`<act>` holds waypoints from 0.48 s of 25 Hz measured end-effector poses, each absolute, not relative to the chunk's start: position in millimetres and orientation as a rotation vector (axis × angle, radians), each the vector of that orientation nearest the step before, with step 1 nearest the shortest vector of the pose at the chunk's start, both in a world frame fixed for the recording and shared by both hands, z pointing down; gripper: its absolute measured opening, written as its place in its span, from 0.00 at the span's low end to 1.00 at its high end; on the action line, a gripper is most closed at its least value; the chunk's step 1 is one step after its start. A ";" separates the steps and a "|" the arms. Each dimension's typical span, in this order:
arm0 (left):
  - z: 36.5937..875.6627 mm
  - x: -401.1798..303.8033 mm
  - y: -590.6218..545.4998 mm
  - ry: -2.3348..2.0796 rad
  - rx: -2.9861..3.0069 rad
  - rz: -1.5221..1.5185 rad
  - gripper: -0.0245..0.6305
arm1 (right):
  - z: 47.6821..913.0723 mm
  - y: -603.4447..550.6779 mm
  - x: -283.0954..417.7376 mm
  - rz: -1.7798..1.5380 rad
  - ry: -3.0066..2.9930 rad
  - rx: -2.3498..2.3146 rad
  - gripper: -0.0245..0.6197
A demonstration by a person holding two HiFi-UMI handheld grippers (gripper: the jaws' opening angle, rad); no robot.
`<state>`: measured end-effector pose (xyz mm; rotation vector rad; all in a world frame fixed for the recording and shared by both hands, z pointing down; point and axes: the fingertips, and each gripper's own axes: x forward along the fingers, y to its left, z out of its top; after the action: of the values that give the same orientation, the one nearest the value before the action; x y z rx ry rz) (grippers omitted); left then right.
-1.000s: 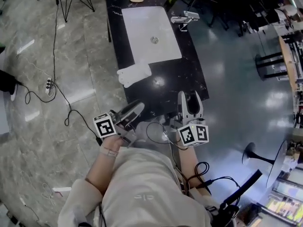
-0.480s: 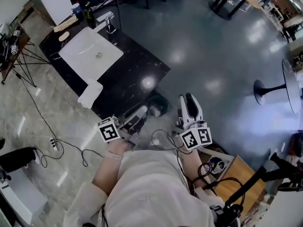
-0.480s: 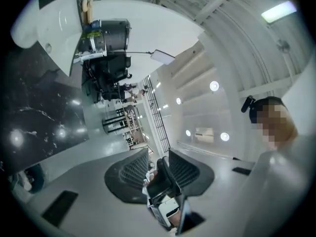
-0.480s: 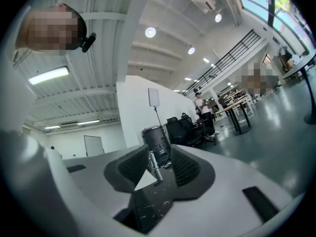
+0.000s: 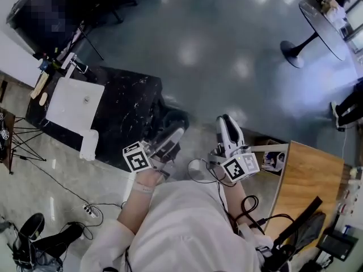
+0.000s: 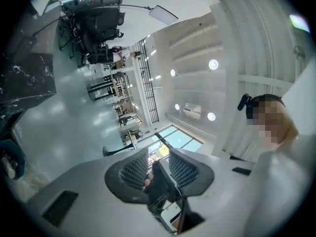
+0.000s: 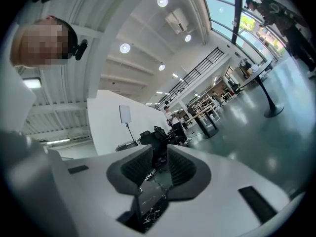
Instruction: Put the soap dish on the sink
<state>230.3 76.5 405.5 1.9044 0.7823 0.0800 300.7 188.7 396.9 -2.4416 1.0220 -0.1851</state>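
Observation:
Far left in the head view stands a black marble counter (image 5: 127,115) with a white sink (image 5: 74,103) and a faucet (image 5: 74,64). Beyond the sink lie a pale wooden piece (image 5: 39,85) and a small oval (image 5: 44,99); I cannot tell which is the soap dish. Both grippers are held close to the person's body, well away from the counter. My left gripper (image 5: 174,134) (image 6: 158,159) is open and holds nothing. My right gripper (image 5: 226,122) (image 7: 159,154) points level across the room. Its jaws are closing with nothing between them.
A white folded cloth (image 5: 89,144) lies at the counter's near end. A dark bin (image 5: 173,119) sits by the counter's corner. A wooden table (image 5: 309,174) is at the right, and a round pedestal table (image 5: 317,21) at the upper right. Cables (image 5: 91,208) trail on the floor.
The view has swung round: the counter and sink went from top centre to the far left. Both grippers stayed near the body. The right jaws now stand closer together.

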 end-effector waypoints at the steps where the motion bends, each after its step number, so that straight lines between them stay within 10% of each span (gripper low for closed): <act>1: 403.9 233.3 86.0 0.807 1.902 0.093 0.21 | 398.0 199.5 300.6 -0.189 0.990 -2.430 0.20; 12: 389.8 251.7 132.9 0.941 1.819 0.110 0.21 | 403.3 254.8 307.7 -0.218 0.847 -2.154 0.17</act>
<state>251.7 132.9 389.8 1.8186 0.9409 0.1100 307.7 254.8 403.3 -2.1544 0.8469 -0.2180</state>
